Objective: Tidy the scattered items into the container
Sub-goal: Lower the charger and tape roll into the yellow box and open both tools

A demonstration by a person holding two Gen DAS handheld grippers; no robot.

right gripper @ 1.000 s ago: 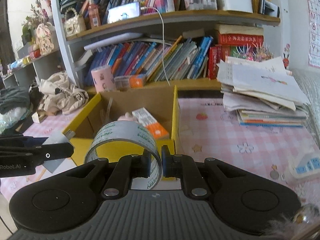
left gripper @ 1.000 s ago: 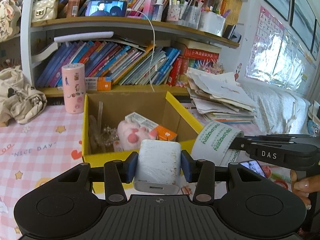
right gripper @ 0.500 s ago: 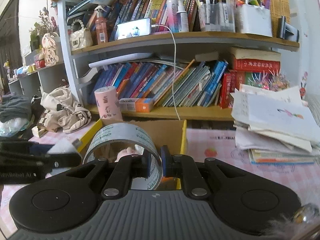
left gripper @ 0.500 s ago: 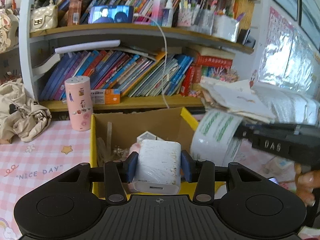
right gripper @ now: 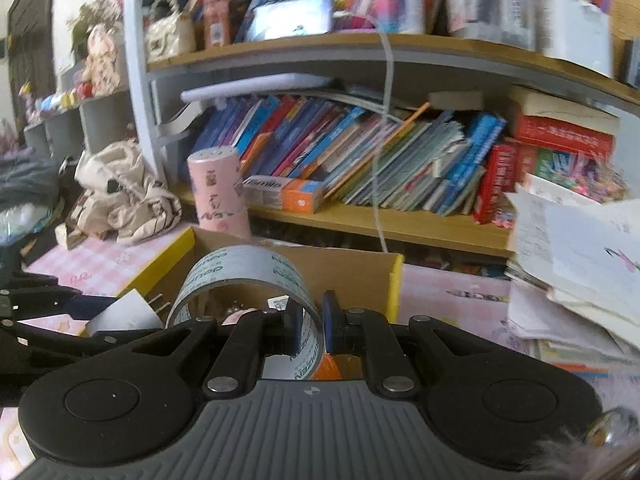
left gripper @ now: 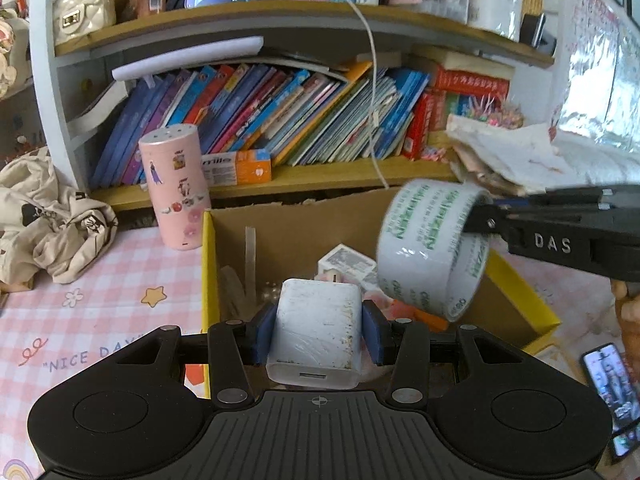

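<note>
My left gripper [left gripper: 318, 330] is shut on a white charger block [left gripper: 316, 330], held over the near edge of the open cardboard box [left gripper: 304, 220] with yellow flaps. My right gripper [right gripper: 310, 330] is shut on the wall of a roll of clear tape [right gripper: 248, 276] printed in green. In the left wrist view that tape roll [left gripper: 430, 246] hangs above the box's right side, with the right gripper's fingers [left gripper: 492, 216] coming in from the right. Inside the box lie a white carton [left gripper: 346, 260], a pink toy and an orange packet [left gripper: 428, 318], partly hidden.
A pink cylinder [left gripper: 174, 184] stands left of the box before a bookshelf [left gripper: 320, 176]. A crumpled cloth bag [left gripper: 48, 220] lies at far left. Stacked papers [right gripper: 576, 264] sit right of the box. A phone [left gripper: 610, 380] lies at lower right on the pink checked tablecloth [left gripper: 100, 312].
Both grippers have moved forward over the box with their loads. The tape roll has swung from beside the box's right flap to above its inside. Both grips are unchanged.
</note>
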